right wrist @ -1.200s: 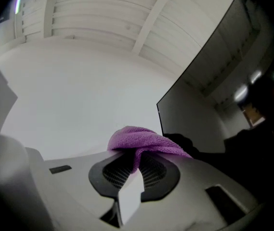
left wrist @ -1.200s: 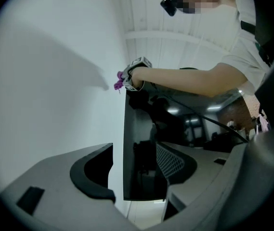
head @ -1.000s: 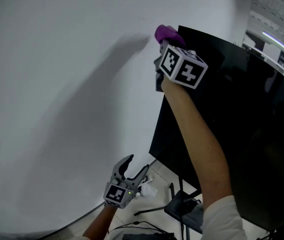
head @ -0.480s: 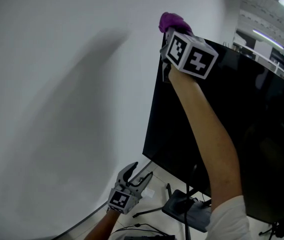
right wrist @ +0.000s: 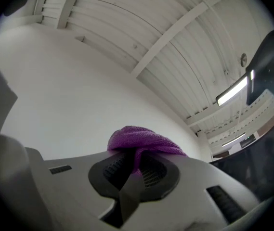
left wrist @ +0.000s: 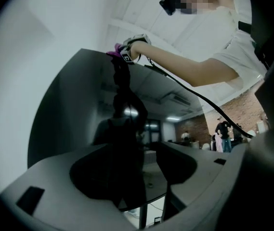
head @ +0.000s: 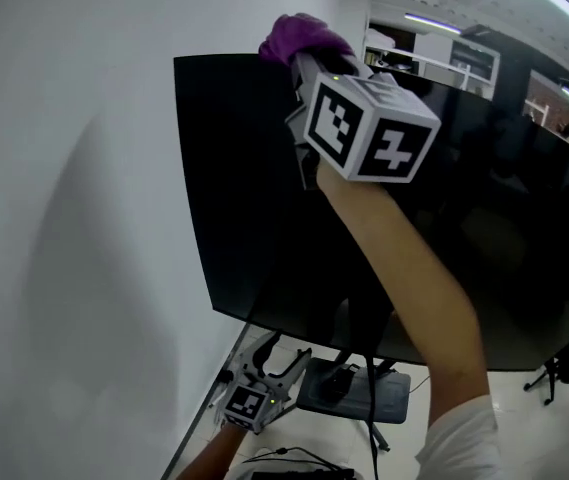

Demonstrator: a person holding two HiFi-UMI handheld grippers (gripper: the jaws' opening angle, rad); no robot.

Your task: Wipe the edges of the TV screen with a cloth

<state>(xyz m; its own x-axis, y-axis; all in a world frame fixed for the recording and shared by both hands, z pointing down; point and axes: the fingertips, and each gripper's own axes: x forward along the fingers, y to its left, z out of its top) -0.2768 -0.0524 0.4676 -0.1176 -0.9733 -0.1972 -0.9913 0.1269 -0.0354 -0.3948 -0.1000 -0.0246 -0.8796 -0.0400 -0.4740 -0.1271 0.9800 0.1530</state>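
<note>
I hold cloth [head: 302, 36] clenched in right gripper [head: 301, 56] at top edge of TV screen [head: 249, 198] | edge runs rightward | left gripper [head: 282, 348] gaping, empty, below screen

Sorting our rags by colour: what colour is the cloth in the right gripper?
Purple. The cloth shows best in the right gripper view, pinched between the jaws.

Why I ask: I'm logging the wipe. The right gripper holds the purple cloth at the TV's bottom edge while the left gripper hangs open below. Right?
Not quite. The cloth is at the top edge of the TV, not the bottom, as the head view shows. The rest stands: the right gripper holds it, and the left gripper hangs open below.
</note>
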